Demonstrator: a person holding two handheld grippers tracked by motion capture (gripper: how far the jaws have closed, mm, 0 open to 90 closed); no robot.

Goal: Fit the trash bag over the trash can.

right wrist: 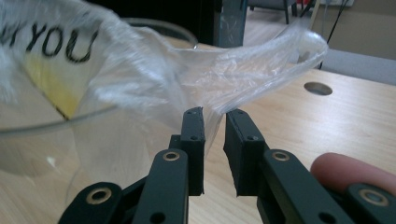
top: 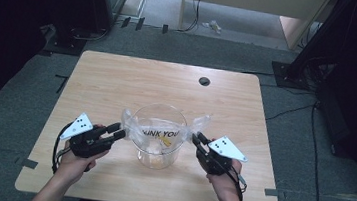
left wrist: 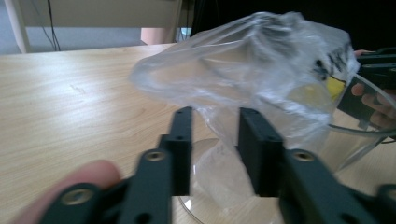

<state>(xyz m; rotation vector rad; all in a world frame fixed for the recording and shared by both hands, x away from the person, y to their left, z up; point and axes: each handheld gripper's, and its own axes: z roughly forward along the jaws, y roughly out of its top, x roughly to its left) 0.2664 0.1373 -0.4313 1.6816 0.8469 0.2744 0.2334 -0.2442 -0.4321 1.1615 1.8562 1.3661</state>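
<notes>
A clear round container (top: 155, 151) stands on the wooden table (top: 118, 84), lined with a thin plastic bag (top: 163, 129) printed with black letters and a yellow mark. The bag's edges are folded out over the rim on both sides. My left gripper (top: 120, 131) is at the container's left side; its jaws stand apart with a loose flap of the bag (left wrist: 261, 70) hanging between them, unpressed (left wrist: 215, 114). My right gripper (top: 197, 136) is at the right side, jaws a narrow gap apart (right wrist: 215, 114), with the bag's stretched corner (right wrist: 243, 70) running down into the gap.
A round cable hole (top: 204, 81) sits near the table's far edge. Dark stands and cables stand on the grey floor around the table. A person's hands hold both grippers near the table's front edge.
</notes>
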